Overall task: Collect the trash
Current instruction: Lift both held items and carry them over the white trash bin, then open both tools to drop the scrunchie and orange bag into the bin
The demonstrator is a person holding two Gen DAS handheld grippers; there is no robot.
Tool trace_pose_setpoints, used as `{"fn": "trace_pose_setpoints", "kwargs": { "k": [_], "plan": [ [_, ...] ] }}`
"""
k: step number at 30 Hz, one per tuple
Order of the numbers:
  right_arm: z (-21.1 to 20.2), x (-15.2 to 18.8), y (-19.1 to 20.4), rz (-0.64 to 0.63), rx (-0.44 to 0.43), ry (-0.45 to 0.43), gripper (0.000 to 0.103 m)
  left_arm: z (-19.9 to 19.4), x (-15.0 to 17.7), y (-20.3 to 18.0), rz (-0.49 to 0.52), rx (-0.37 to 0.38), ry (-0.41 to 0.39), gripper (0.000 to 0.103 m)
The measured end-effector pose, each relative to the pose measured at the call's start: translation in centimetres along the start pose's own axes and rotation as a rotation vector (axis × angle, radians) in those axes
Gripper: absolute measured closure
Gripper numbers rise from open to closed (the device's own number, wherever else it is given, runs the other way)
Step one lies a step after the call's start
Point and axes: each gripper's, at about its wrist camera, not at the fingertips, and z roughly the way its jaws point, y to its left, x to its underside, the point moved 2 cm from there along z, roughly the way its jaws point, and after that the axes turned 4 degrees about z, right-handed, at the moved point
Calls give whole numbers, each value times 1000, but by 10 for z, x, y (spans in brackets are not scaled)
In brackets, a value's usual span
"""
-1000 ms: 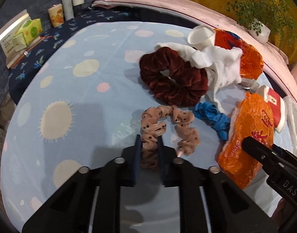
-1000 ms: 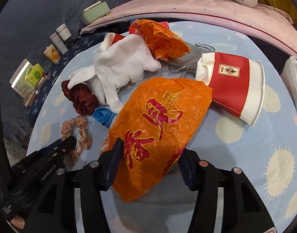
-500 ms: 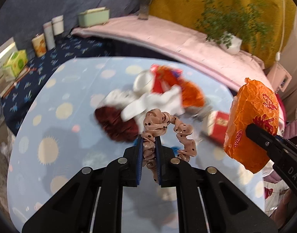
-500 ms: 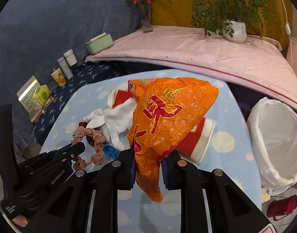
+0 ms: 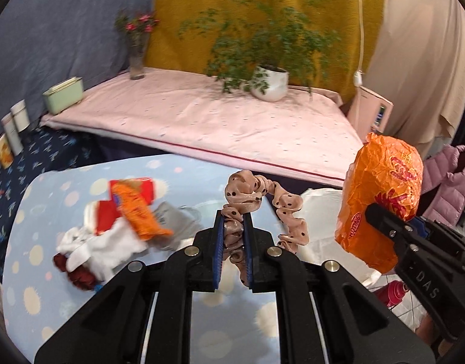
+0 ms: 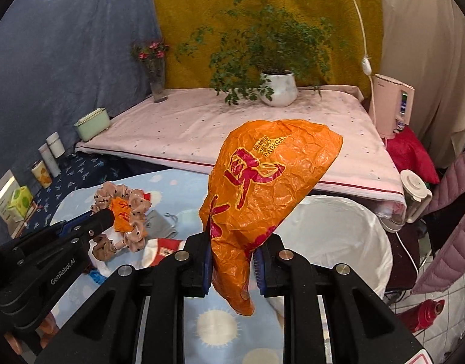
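Left gripper (image 5: 233, 227): jaws nearly closed, clamped on a beige dotted scrunchie (image 5: 256, 203), which is lifted clear of the table (image 5: 50, 288) and loops up and to the right of the blue pads. In the right wrist view the same scrunchie (image 6: 123, 212) hangs from the tip of that gripper, above the pile.

Right gripper (image 6: 232, 253): jaws closed part-way on the lower end of a crumpled orange wrapper (image 6: 263, 191) with red print. The wrapper stands up from the jaws, its bulk above and in front of them, held in the air. From the left wrist view the wrapper (image 5: 381, 197) sits to the right of the scrunchie, well apart from it.

White-lined bin (image 6: 338, 236) — beside the table on the right, its open mouth just beyond and below the held wrapper.

On the table, left of both grippers: a pile of a second orange wrapper (image 5: 137, 209), red-and-white paper cups (image 5: 102, 215), a white cloth (image 5: 105, 245), a dark red scrunchie (image 5: 77, 276) and a grey item (image 5: 171, 221) — blurred in the left wrist view.

Behind the table: a bed with pink cover (image 6: 232, 127) carrying a potted plant (image 6: 278, 91) and a vase of flowers (image 6: 156, 82).
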Motion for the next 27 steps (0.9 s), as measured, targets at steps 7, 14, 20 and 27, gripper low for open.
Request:
{"fn": "trace_pose_setpoints", "kwargs": {
  "k": [7,14,20,27],
  "plan": [
    [7,5,-54,57,70,17,82,26,-7,-62,70,71,21,92],
    [23,16,-94,127,100,55,82,51,-6,-99,126,126,47,91],
    [37,24,-112,153,119,86,79,72,-6,-119,143,162,77,90],
    [49,24,-122,174,133,93,78,84,-5,-123,145,170,76,69]
  ]
}}
